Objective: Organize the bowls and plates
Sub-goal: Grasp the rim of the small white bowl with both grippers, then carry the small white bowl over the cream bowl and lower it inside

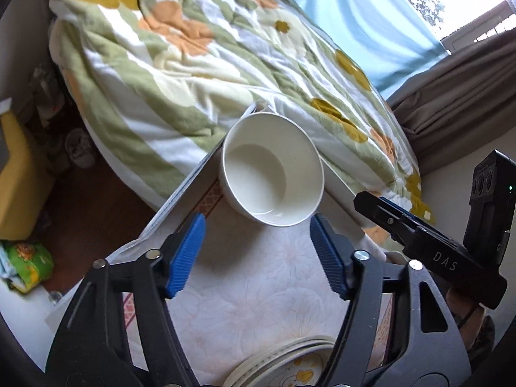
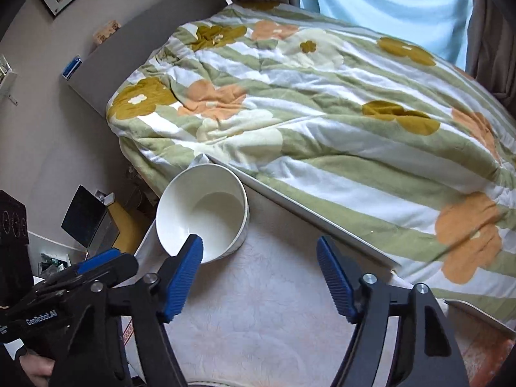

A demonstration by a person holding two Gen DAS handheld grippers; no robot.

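Note:
A white bowl (image 1: 271,171) stands upright and empty at the far corner of a table with a pale floral cloth (image 1: 258,287). My left gripper (image 1: 258,251) is open and empty, hovering just short of the bowl. A stack of plates (image 1: 283,364) with a yellow pattern lies under it at the near edge. In the right wrist view the bowl (image 2: 203,213) sits ahead to the left. My right gripper (image 2: 259,274) is open and empty above the cloth (image 2: 258,316), its left fingertip in front of the bowl's rim.
A bed with a green, orange and white flowered blanket (image 1: 200,64) borders the table's far side. Curtains (image 1: 451,103) and a window are behind. A yellow box (image 1: 19,174) and clutter lie on the floor to the left. The other gripper (image 1: 429,242) shows at right.

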